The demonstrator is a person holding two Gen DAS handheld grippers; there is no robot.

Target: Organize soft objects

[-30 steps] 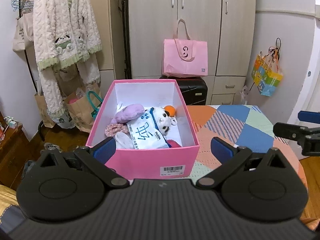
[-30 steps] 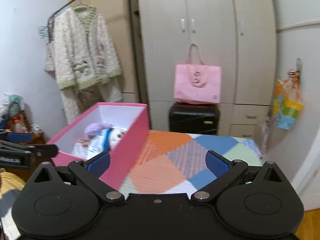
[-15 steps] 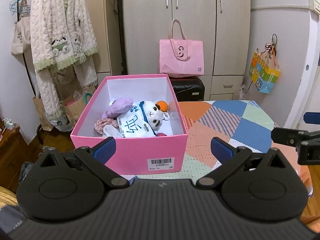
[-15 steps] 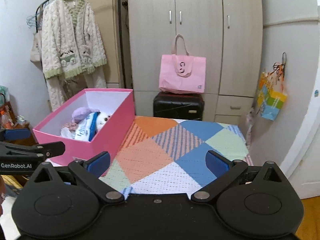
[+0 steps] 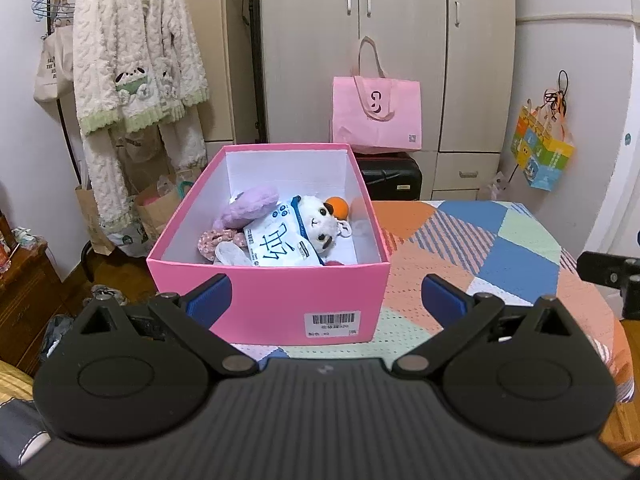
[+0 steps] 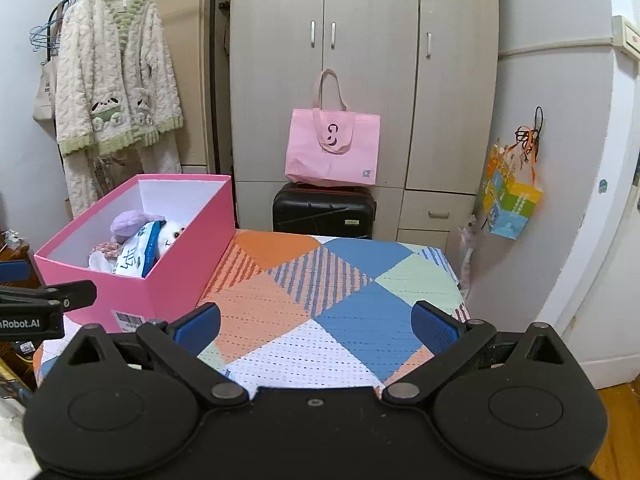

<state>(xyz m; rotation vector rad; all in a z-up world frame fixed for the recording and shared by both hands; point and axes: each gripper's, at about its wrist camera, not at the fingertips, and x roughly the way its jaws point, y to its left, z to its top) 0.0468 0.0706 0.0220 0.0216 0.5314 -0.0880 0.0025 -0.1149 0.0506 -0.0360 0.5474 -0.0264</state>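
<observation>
While both tools gape wide and empty, the pink box runs lengthwise away, barcode end nearest.

We see a table covered by a patchwork cloth of orange, blue, pale green and white diamonds, some of them striped; in the left wrist view the same cloth runs to a rounded far edge. Directly on it stands one thing, a pink cardboard box with a white inside and a barcode label on its near wall. In the right wrist view the box sits at the table's left side, its near corner close to the cloth's front edge. The remaining cloth, to the box's right, lies bare.
</observation>
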